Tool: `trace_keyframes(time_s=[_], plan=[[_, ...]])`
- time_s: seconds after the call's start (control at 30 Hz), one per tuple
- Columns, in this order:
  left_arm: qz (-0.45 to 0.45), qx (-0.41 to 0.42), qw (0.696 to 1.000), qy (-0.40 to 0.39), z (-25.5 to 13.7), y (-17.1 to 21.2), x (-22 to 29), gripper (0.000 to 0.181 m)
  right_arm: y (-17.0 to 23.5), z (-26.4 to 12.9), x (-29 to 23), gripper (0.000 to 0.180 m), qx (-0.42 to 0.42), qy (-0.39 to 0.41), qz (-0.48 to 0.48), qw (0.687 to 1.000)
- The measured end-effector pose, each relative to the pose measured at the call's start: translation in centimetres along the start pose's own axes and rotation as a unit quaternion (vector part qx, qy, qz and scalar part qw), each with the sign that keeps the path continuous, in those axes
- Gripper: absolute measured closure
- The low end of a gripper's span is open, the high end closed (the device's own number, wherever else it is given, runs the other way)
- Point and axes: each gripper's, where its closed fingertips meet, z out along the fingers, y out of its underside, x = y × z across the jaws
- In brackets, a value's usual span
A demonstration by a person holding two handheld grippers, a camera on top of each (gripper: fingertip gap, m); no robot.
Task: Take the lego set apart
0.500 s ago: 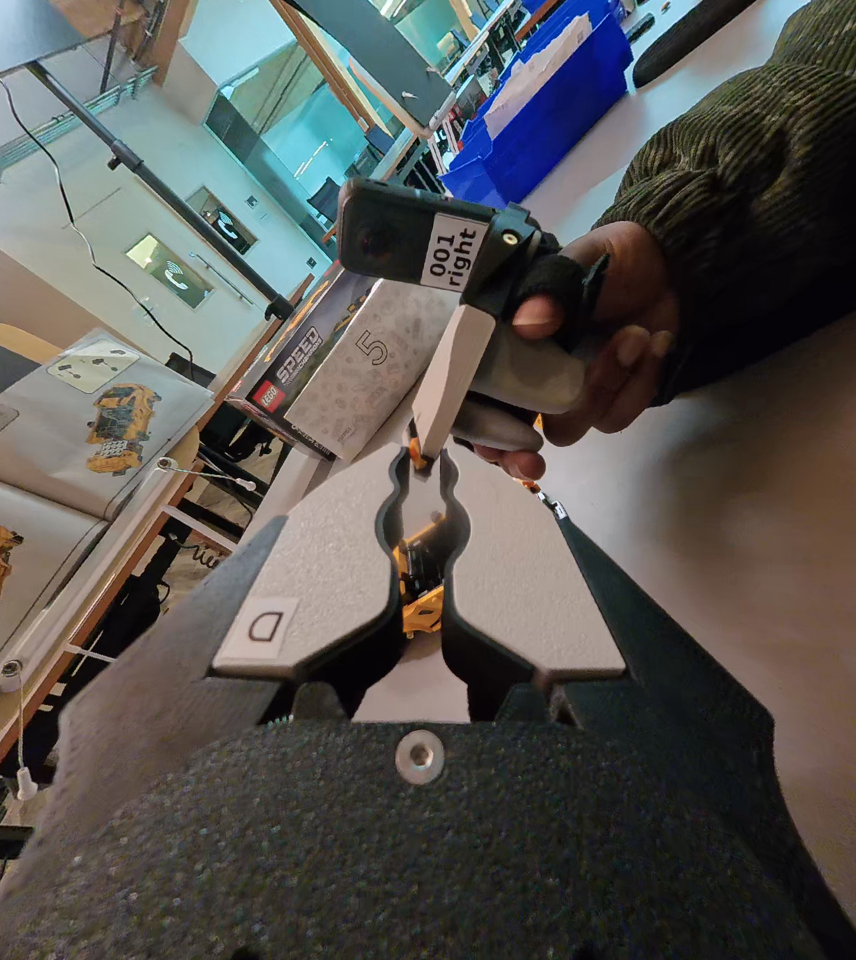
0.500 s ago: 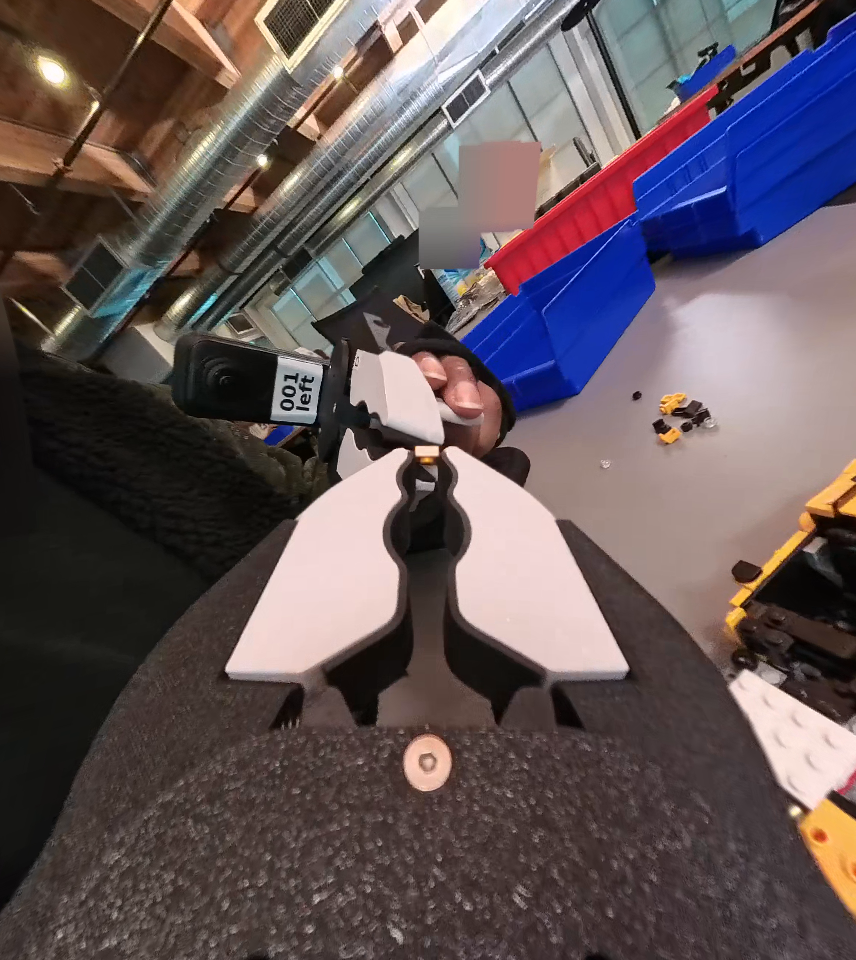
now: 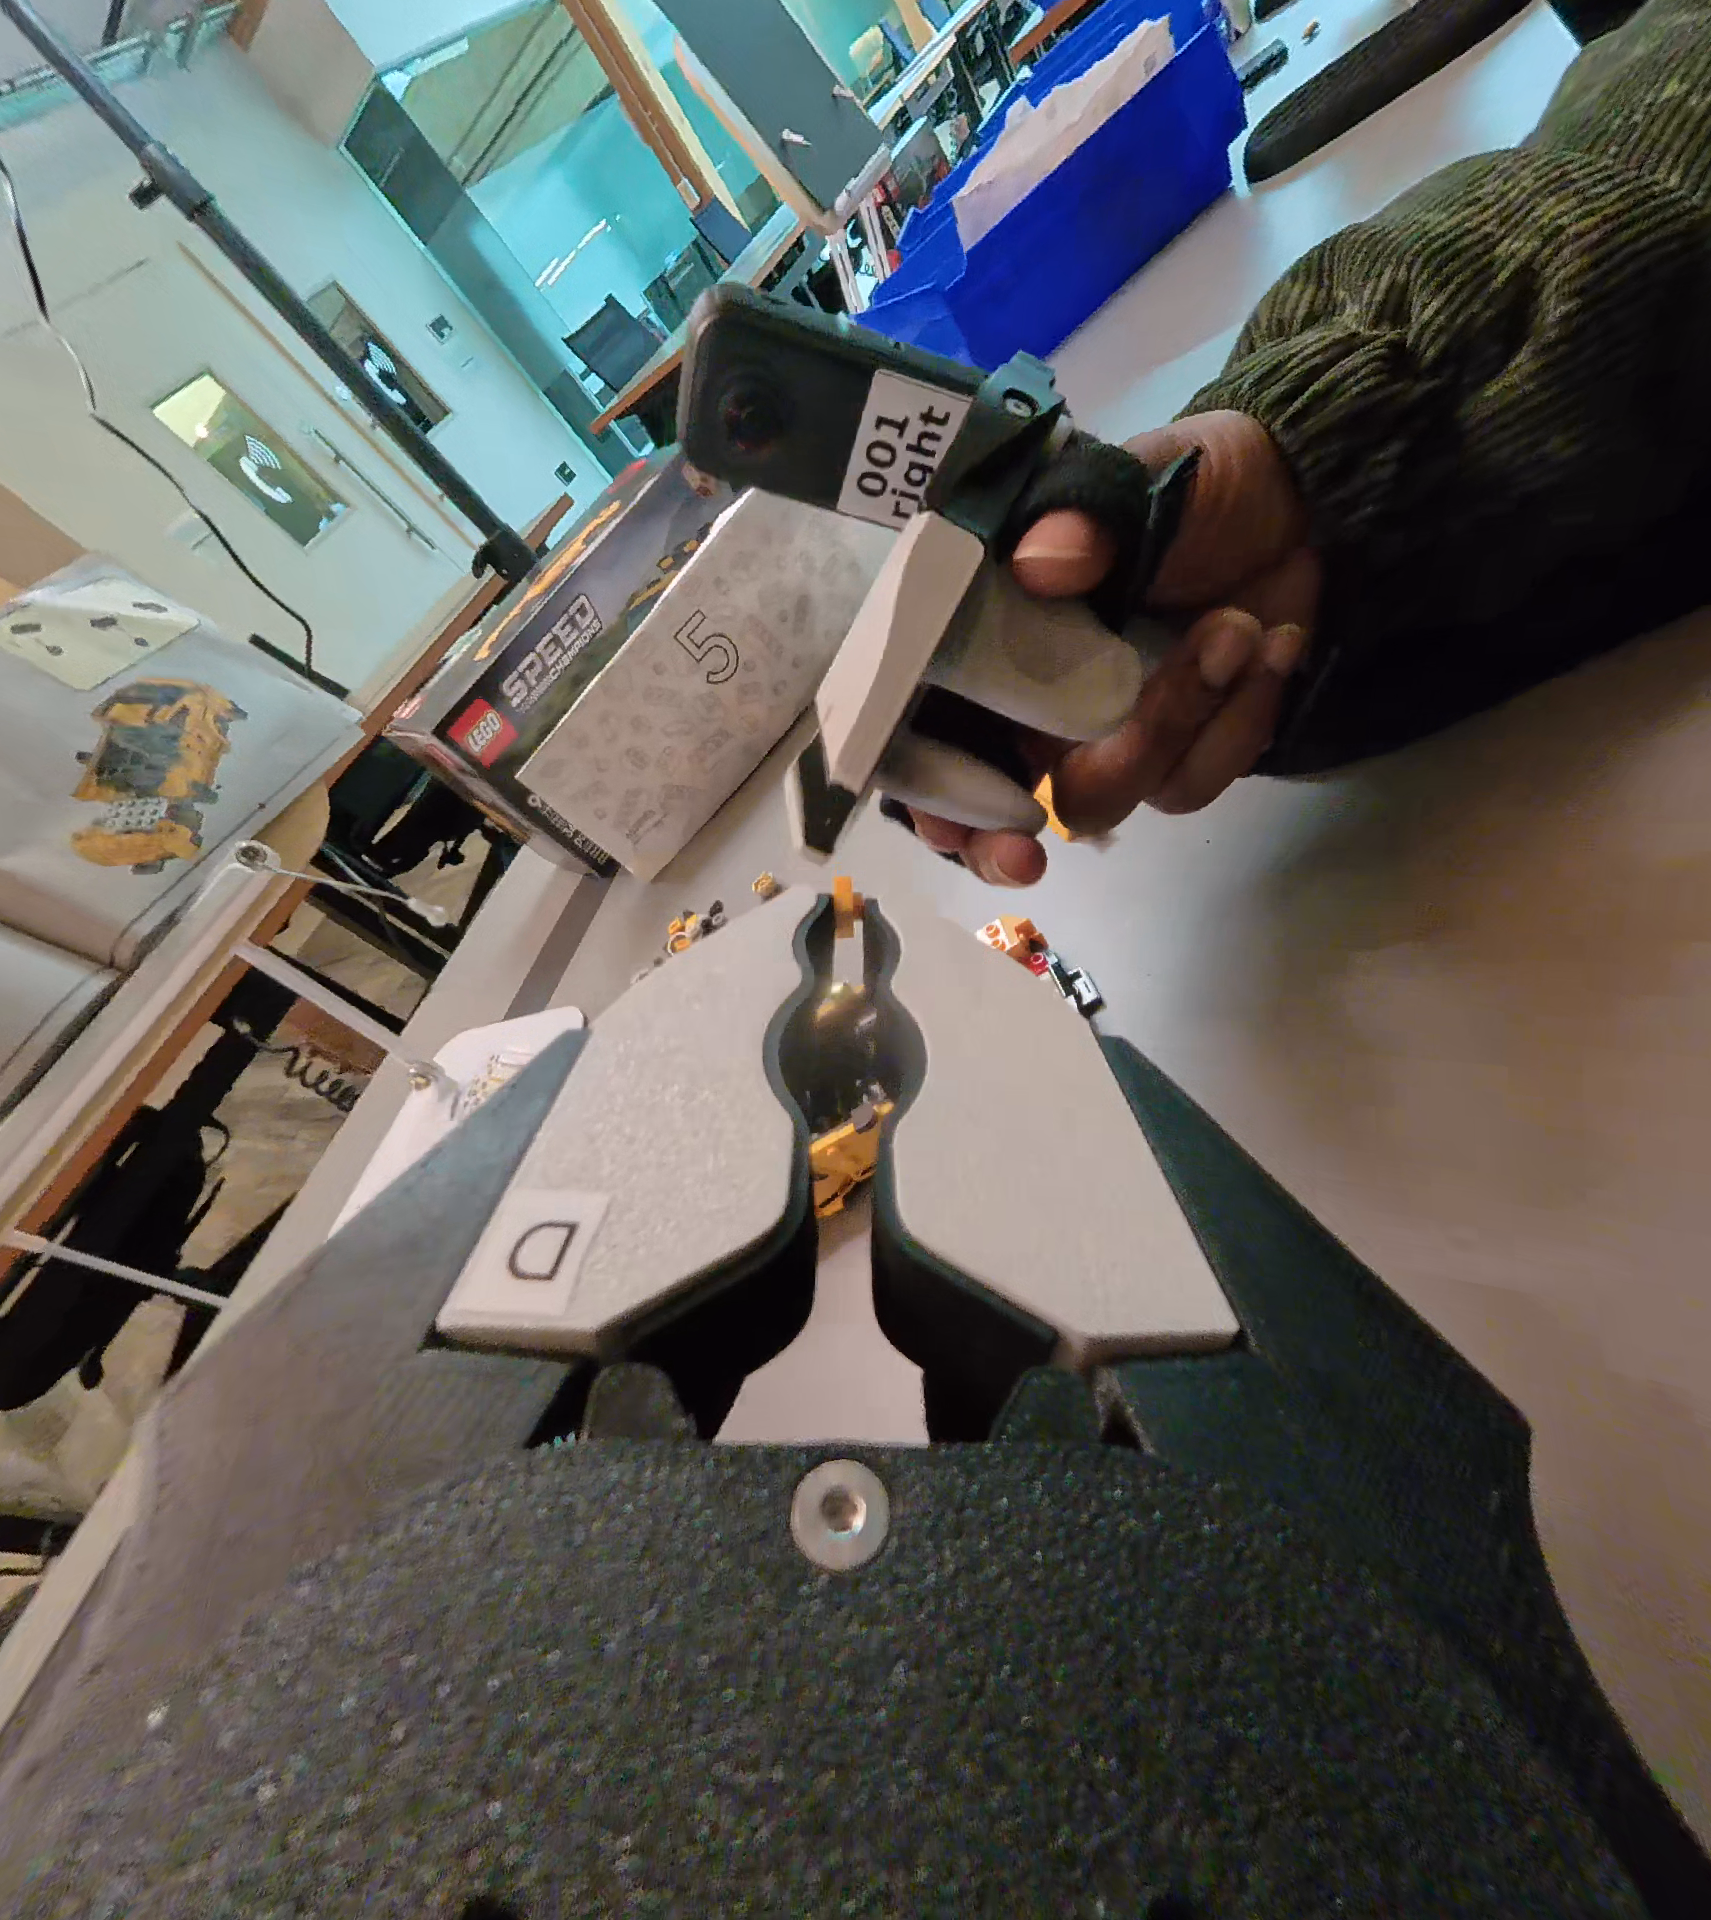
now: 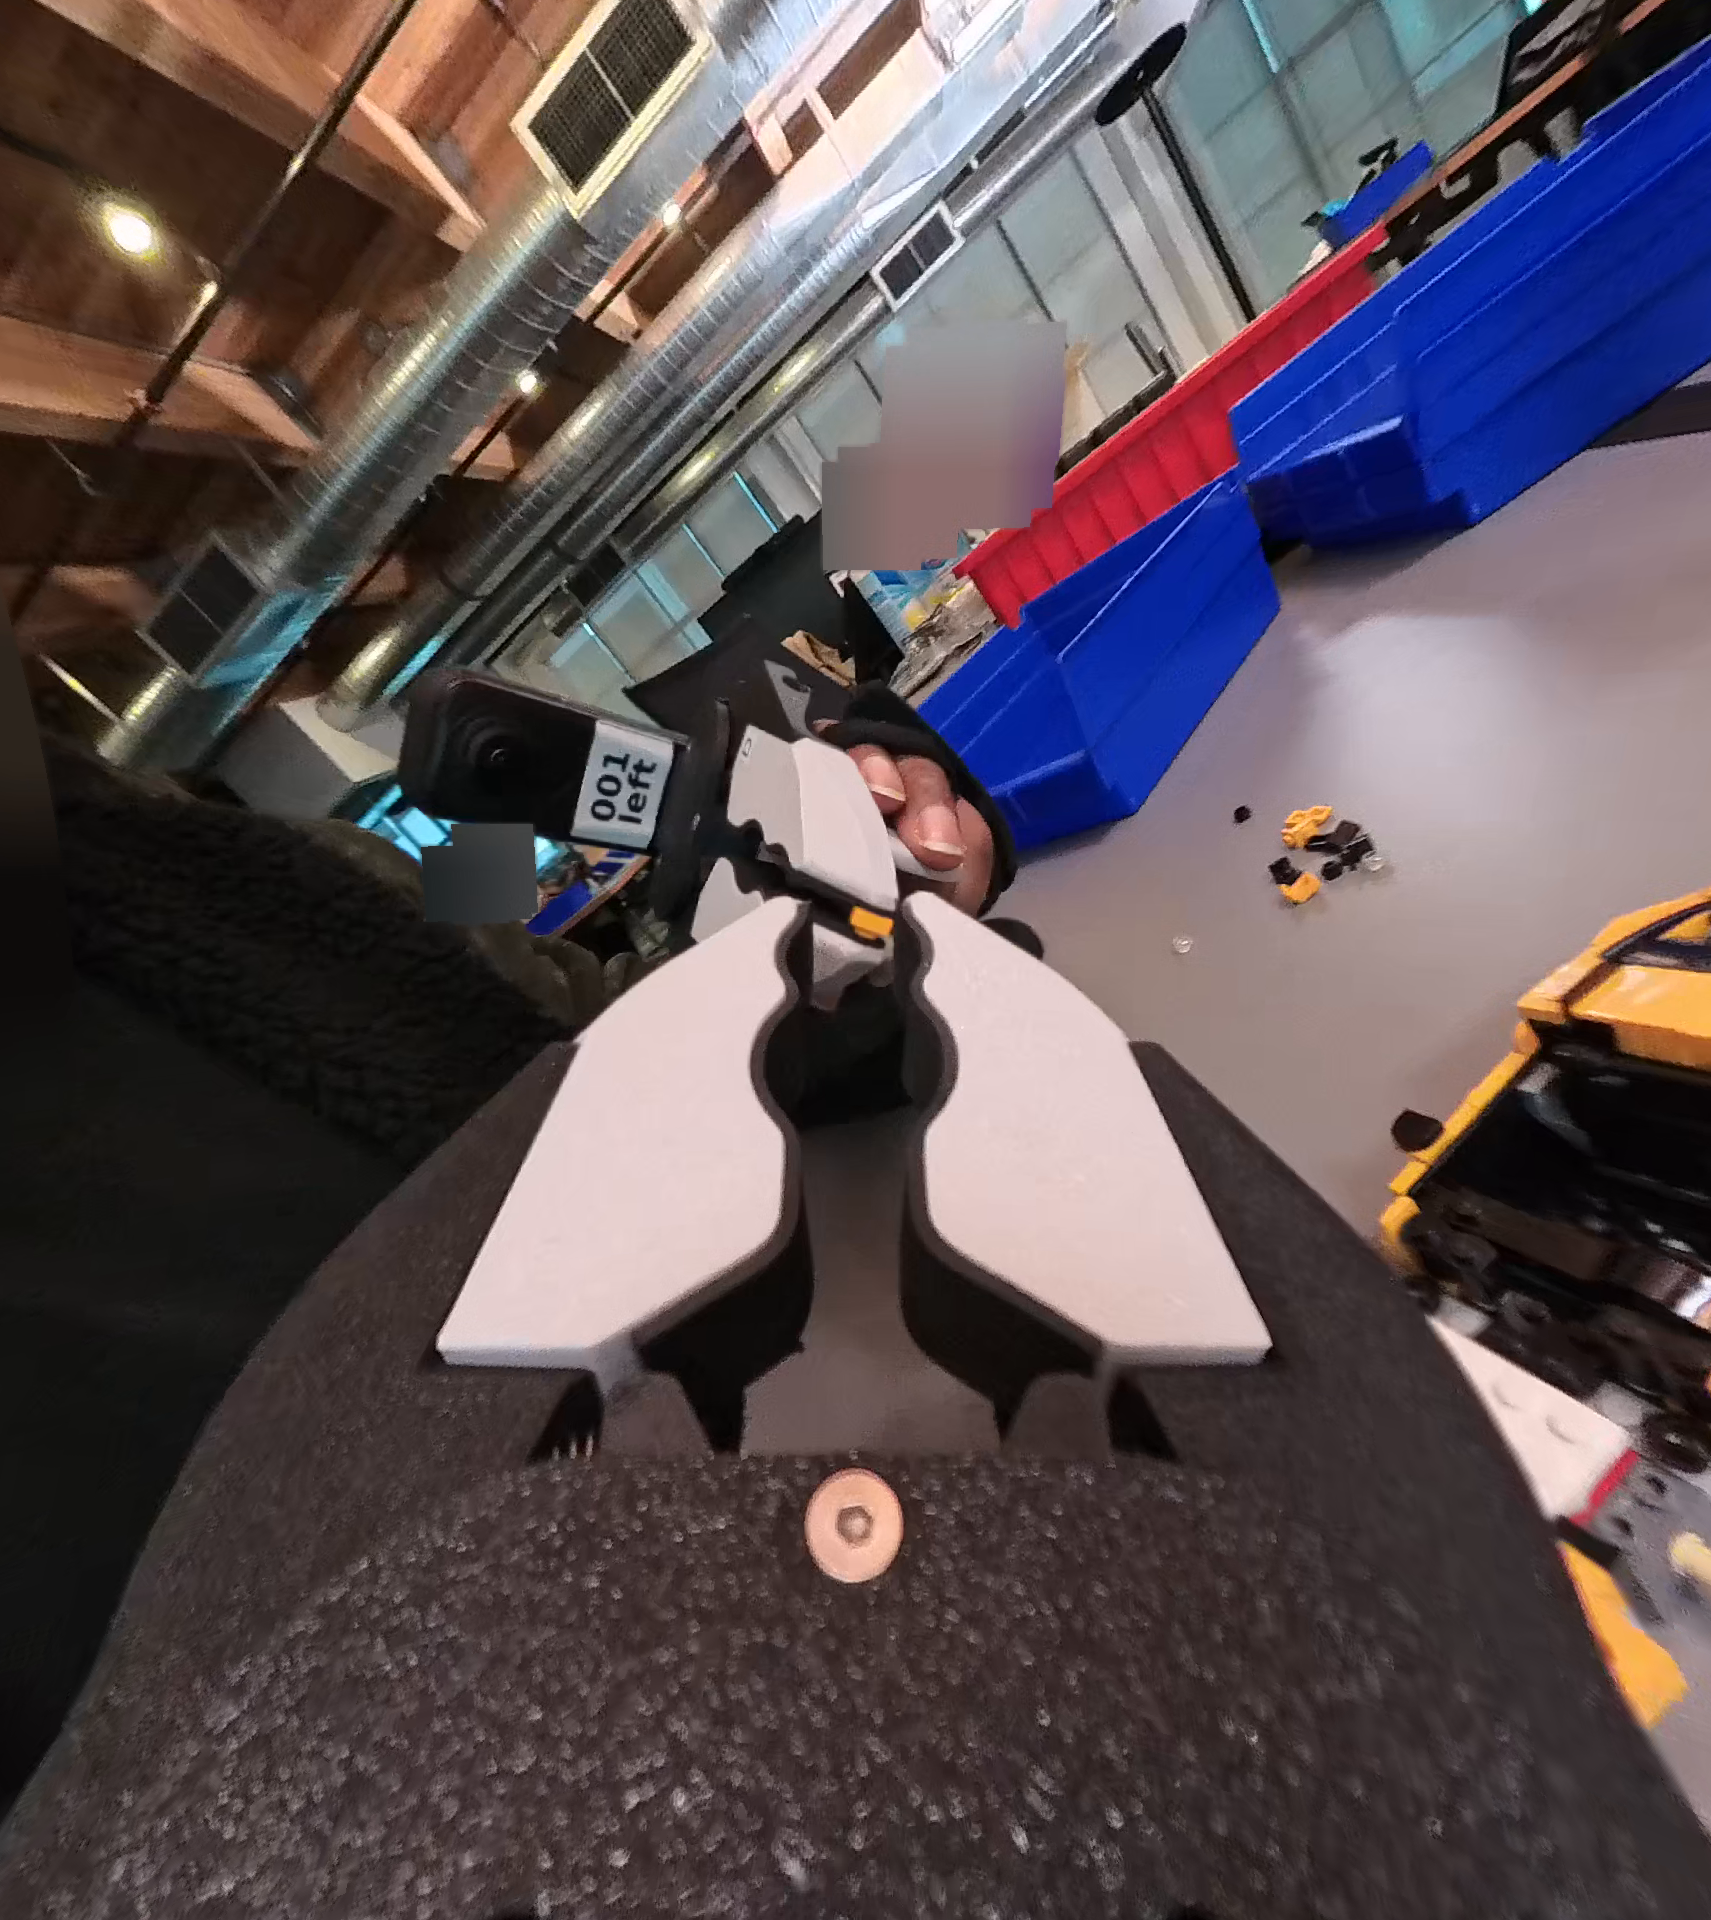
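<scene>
Right at the tips of the left gripper, a small orange lego piece sits pinched between jaws drawn almost together. It pokes out just past the tips, above the grey surface. From the right wrist view that same orange piece shows at the left gripper's tips, just beyond the right gripper's own tips and not between them.

Just beyond the orange piece hangs the right gripper, held in a hand with a dark ribbed sleeve. Its tips stand apart from the piece, not touching it. In its own view the right gripper has jaws open by a narrow gap with nothing caught in them.

Well to the right of the orange piece in the right wrist view lies the yellow and black lego car, partly stripped, resting on the surface, with a white plate touching its near side. Small loose bits are scattered on the surface between the piece and the blue bins. Past the piece in the left wrist view lies the set's box, and far off to its left an open instruction booklet.
</scene>
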Motion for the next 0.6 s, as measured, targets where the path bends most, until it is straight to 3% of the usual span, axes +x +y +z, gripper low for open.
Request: trace_keyframes(time_s=[0.17,0.3,0.37,0.47,0.6], plan=[[-0.044,-0.018,0.998,-0.036,-1.8,0.9,-2.9,0.176,-0.7,-0.7,0.7,0.166,0.008,0.041,-0.043,0.998],[-0.114,-0.064,0.980,-0.150,-7.9,3.3,-9.0,0.176,-1.4,-1.7,1.7,0.166,0.005,0.103,-0.104,0.989],[-0.157,-0.105,0.955,-0.227,-12.9,5.7,-11.9,0.176,-1.9,-2.2,2.0,0.166,0.008,0.126,-0.126,0.984],[-0.234,-0.207,0.896,-0.317,-20.6,11.1,-14.4,0.174,-2.5,-2.7,2.2,0.166,0.017,0.140,-0.132,0.981],[-0.332,-0.266,0.836,-0.347,-26.2,16.7,-14.1,0.169,-2.6,-2.8,2.4,0.166,0.021,0.138,-0.121,0.983]])
